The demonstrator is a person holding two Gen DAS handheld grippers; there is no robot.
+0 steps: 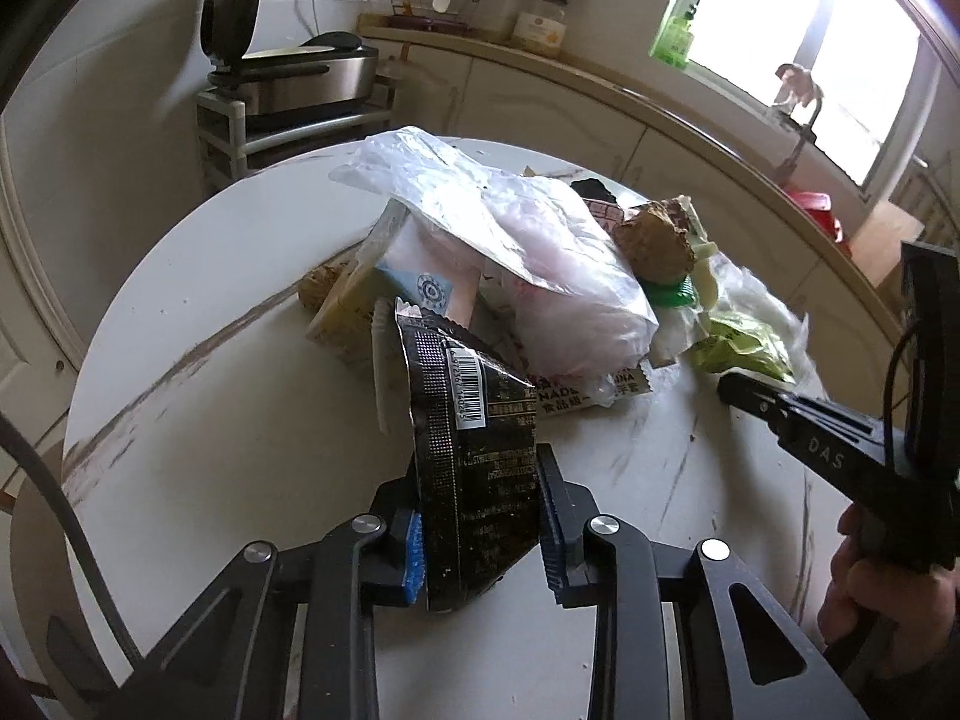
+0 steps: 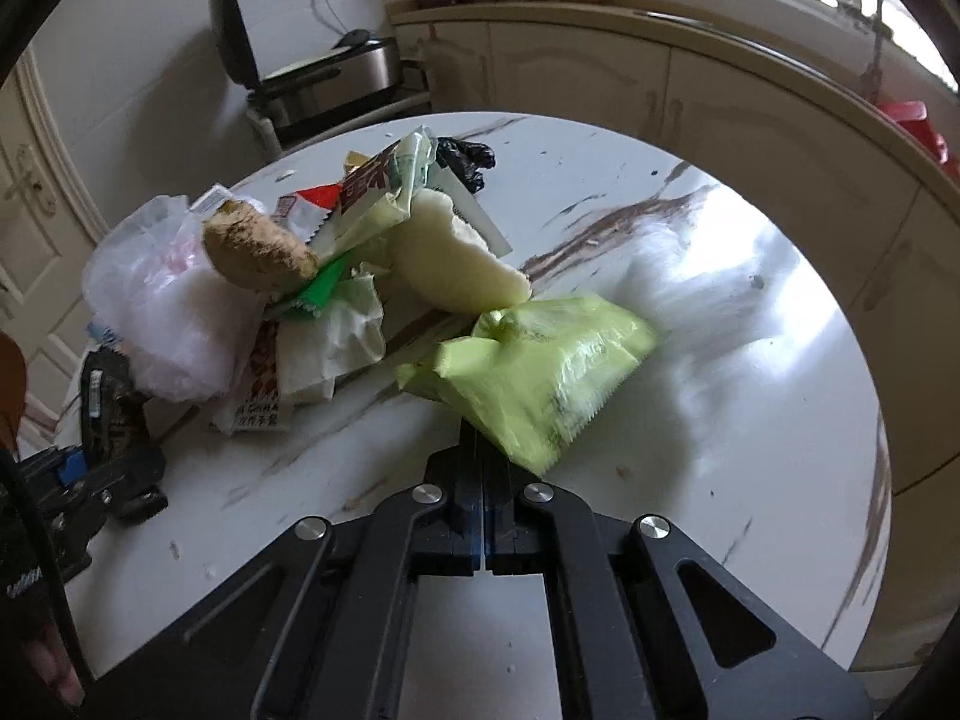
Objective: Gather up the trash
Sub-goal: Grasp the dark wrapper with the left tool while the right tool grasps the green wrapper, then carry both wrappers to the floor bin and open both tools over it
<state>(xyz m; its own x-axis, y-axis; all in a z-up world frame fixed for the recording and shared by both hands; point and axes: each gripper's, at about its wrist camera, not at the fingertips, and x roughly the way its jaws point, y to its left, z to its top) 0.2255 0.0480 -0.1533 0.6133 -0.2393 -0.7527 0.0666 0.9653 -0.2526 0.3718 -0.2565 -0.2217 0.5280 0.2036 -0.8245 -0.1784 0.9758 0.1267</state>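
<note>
A heap of trash lies on a round white marble table [image 1: 198, 432]. My left gripper [image 1: 480, 480] is shut on a black snack wrapper [image 1: 468, 438] with a barcode, held upright at the near side of the heap. The heap holds a clear plastic bag [image 1: 540, 246], a brown ginger-like root [image 1: 651, 243] and printed wrappers. My right gripper [image 2: 483, 450] is shut on the edge of a light green packet [image 2: 534, 372] at the heap's right side. The right gripper also shows in the left wrist view [image 1: 738, 387]. A bitten white bun [image 2: 456, 264] lies behind the green packet.
A black bag [image 2: 468, 159] lies at the heap's far side. Cream kitchen cabinets [image 2: 600, 72] curve behind the table. An open grill appliance [image 1: 300, 72] stands on a rack at the back left. A window [image 1: 810, 42] is at the right.
</note>
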